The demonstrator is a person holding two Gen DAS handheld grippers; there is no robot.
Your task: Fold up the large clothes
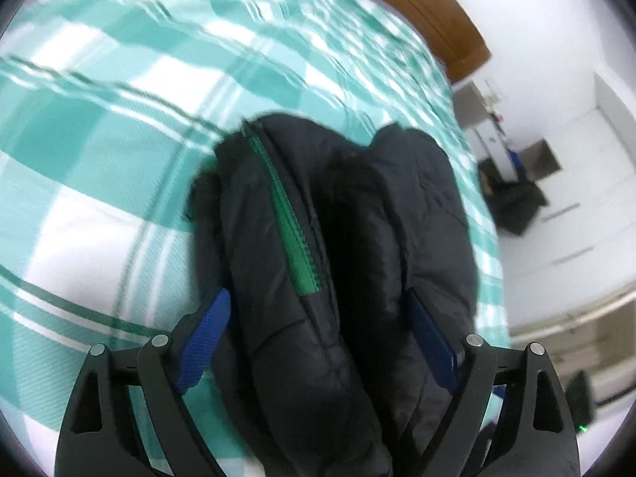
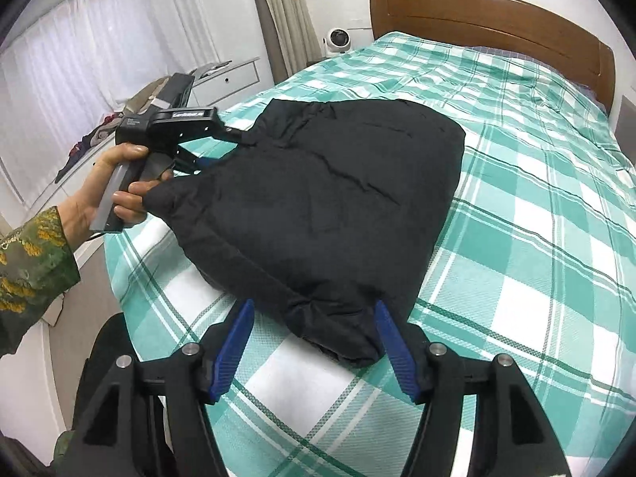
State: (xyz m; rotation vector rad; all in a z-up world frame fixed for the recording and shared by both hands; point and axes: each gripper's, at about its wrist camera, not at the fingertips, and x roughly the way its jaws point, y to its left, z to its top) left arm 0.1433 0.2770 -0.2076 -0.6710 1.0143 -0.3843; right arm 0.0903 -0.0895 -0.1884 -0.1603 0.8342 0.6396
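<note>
Right wrist view: your left hand (image 2: 115, 194) grips its gripper (image 2: 222, 147) level at the jacket (image 2: 330, 206) folded on the bed (image 2: 536, 238). Both grippers stand released, jacket between the right one's (image 2: 314, 338) blue pads (image 2: 391, 342)

Matt black padded cloth jacket (image 2: 318, 198) lies on woven checked cotton-like bedspread (image 2: 516, 258); glossy wooden headboard (image 2: 497, 28).
</note>
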